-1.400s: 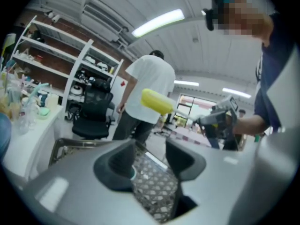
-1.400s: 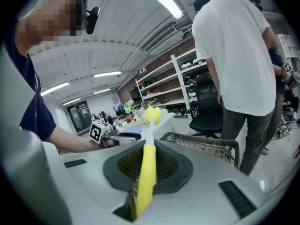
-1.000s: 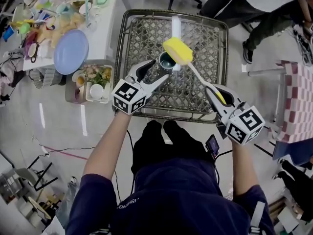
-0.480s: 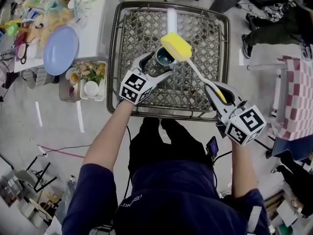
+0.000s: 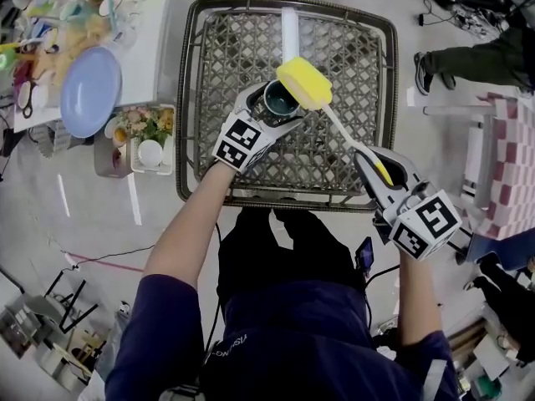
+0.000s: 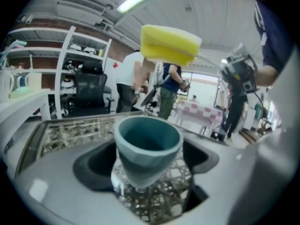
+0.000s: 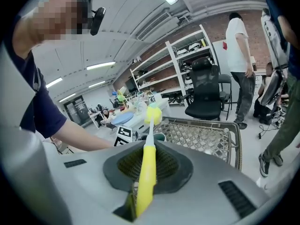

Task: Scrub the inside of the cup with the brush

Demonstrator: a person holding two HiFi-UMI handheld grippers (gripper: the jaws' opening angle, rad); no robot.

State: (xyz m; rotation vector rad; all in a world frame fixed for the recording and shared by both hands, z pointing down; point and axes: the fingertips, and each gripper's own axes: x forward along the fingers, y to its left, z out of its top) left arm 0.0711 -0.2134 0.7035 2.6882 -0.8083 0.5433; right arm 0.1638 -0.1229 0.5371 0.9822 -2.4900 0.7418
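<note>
At the upper centre of the head view, a teal cup [image 5: 280, 98] stands upright on a lattice surface [image 5: 334, 48], between the jaws of the left tool [image 5: 272, 109]. Those jaws are opening. The left gripper view shows the dark pads standing off the cup on both sides, with lattice showing in the gaps, so nothing grips the cup and it rests on the surface by itself. Toward the lower right of the head view, the right tool [image 5: 378, 167] is clamped on the yellow handle end of the brush [image 5: 338, 129]. Its pale shaft runs up and to the left to a yellow sponge head [image 5: 303, 83]. The head hovers at the cup's upper right, just beside the rim and outside the cup. Seen from the left gripper view, the sponge hangs above the open mouth, clear of it. At the upper left, a blue plate [image 5: 86, 90] lies on a cluttered white surface [image 5: 159, 40] next to the lattice one.
</note>
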